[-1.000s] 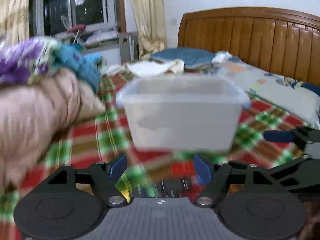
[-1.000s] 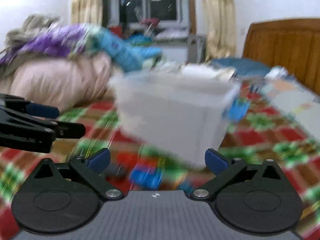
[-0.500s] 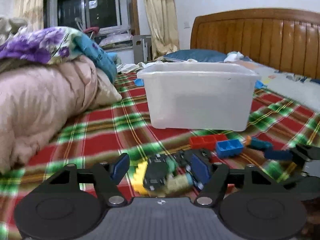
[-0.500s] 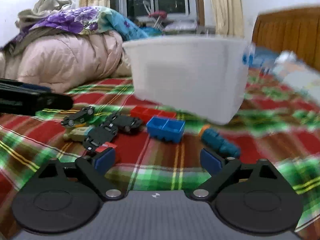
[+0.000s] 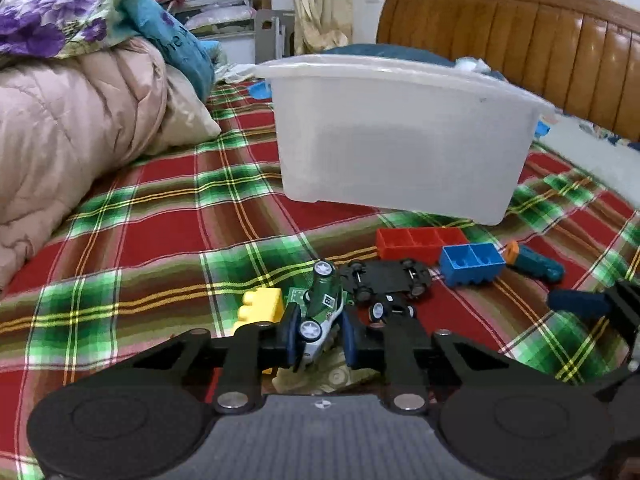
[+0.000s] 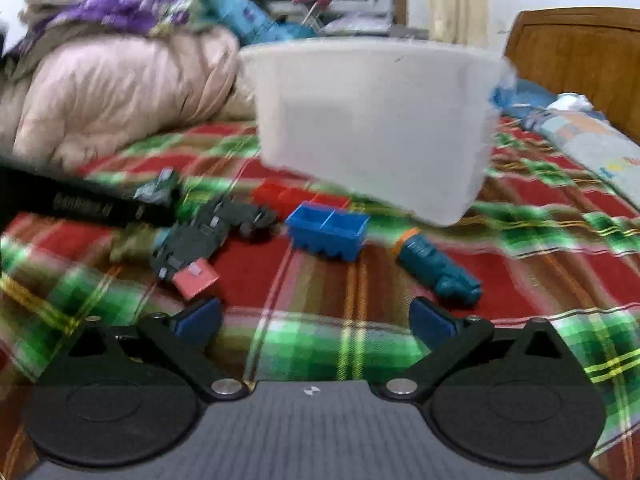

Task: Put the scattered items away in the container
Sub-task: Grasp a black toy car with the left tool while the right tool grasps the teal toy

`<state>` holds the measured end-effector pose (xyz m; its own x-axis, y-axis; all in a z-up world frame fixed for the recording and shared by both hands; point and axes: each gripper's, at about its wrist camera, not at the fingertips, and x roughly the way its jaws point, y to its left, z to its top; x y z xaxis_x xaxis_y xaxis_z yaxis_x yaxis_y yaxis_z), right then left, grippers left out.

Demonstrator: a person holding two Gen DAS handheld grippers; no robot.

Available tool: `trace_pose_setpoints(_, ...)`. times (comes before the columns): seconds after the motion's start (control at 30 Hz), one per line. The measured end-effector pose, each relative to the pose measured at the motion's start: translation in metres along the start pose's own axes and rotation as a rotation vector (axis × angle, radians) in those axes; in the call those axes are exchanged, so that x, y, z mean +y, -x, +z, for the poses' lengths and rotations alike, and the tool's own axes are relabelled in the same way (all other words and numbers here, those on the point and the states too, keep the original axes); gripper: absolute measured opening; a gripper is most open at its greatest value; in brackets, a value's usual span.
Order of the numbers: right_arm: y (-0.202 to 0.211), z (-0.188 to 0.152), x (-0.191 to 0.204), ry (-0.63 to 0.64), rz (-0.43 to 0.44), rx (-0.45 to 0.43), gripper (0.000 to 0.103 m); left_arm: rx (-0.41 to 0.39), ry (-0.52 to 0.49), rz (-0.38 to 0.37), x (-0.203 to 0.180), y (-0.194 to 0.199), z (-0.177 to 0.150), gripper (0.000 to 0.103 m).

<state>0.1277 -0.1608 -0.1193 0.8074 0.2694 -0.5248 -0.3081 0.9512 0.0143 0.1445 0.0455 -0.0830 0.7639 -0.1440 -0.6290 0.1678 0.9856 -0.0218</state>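
Observation:
A translucent white plastic bin (image 5: 400, 136) stands on the plaid bedspread; it also shows in the right wrist view (image 6: 372, 128). In front of it lie toys: a red brick (image 5: 416, 240), a blue brick (image 5: 472, 264), a teal toy (image 5: 536, 262), a black upturned car (image 5: 388, 280) and a yellow brick (image 5: 260, 306). My left gripper (image 5: 318, 338) is shut on a green toy car (image 5: 322, 308). My right gripper (image 6: 314, 322) is open and empty, low over the bedspread before the blue brick (image 6: 328, 230) and the teal toy (image 6: 438, 266).
A pink quilt (image 5: 76, 120) with a floral blanket (image 5: 60, 16) is piled at the left. A wooden headboard (image 5: 520, 36) stands behind the bin. A pink-red block (image 6: 196, 278) and dark cars (image 6: 208, 232) lie left of my right gripper.
My left gripper has come down among the toys and closed on the green car. My right gripper has moved closer to the blue brick and teal toy, still open.

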Motion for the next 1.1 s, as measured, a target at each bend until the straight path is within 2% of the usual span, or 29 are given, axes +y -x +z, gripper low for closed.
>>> trace_pose_setpoints(0.07, 0.009, 0.004, -0.009, -0.033, -0.022, -0.051, 0.092, -0.023, 0.015, -0.006, 0.002, 0.006, -0.002, 0.021)
trace_pose_setpoints(0.17, 0.016, 0.015, -0.025, -0.048, -0.1, -0.099, 0.092, -0.032, -0.024, -0.01, -0.003, 0.014, -0.001, 0.021)
trace_pose_setpoints(0.2, 0.014, 0.017, -0.031, -0.05, -0.109, -0.092, 0.092, -0.038, -0.039, -0.011, -0.006, 0.017, -0.001, 0.021)
trace_pose_setpoints(0.3, -0.002, 0.026, -0.046, -0.06, -0.054, -0.036, 0.089, -0.049, -0.039, -0.027, -0.012, 0.024, 0.001, 0.021)
trace_pose_setpoints(0.4, -0.017, 0.027, -0.047, -0.032, -0.064, 0.005, 0.078, -0.054, -0.037, -0.048, -0.019, 0.028, 0.004, 0.021)
trace_pose_setpoints(0.5, -0.027, 0.021, -0.053, -0.055, -0.064, 0.077, 0.061, -0.058, -0.039, -0.059, -0.024, 0.031, 0.004, 0.021)
trace_pose_setpoints(0.57, -0.026, 0.019, -0.053, -0.066, -0.038, 0.093, 0.034, -0.057, -0.034, -0.062, -0.025, 0.032, 0.002, 0.021)
trace_pose_setpoints(0.63, -0.021, 0.018, -0.045, -0.029, -0.023, 0.084, 0.023, -0.057, -0.019, -0.058, -0.021, 0.035, 0.0, 0.021)
trace_pose_setpoints(0.77, -0.009, 0.014, -0.026, 0.015, 0.004, 0.053, 0.023, -0.067, 0.021, -0.02, -0.005, 0.043, -0.009, 0.022)
trace_pose_setpoints(0.87, 0.005, 0.013, -0.012, 0.026, 0.029, 0.013, 0.023, -0.071, 0.055, 0.012, 0.009, 0.048, -0.013, 0.034)
trace_pose_setpoints(0.93, 0.012, 0.014, -0.006, 0.036, 0.034, -0.007, 0.023, -0.069, 0.072, 0.026, 0.013, 0.047, -0.012, 0.052)
trace_pose_setpoints(0.97, 0.014, 0.014, -0.004, 0.034, 0.039, -0.012, 0.023, -0.065, 0.074, 0.026, 0.013, 0.045, -0.011, 0.055)
trace_pose_setpoints(1.0, 0.015, 0.014, -0.003, 0.031, 0.042, -0.011, 0.023, -0.059, 0.072, 0.026, 0.011, 0.042, -0.009, 0.059)
trace_pose_setpoints(1.1, 0.013, 0.012, -0.003, 0.031, 0.029, 0.004, 0.023, -0.038, 0.063, 0.03, -0.001, 0.029, -0.004, 0.059)
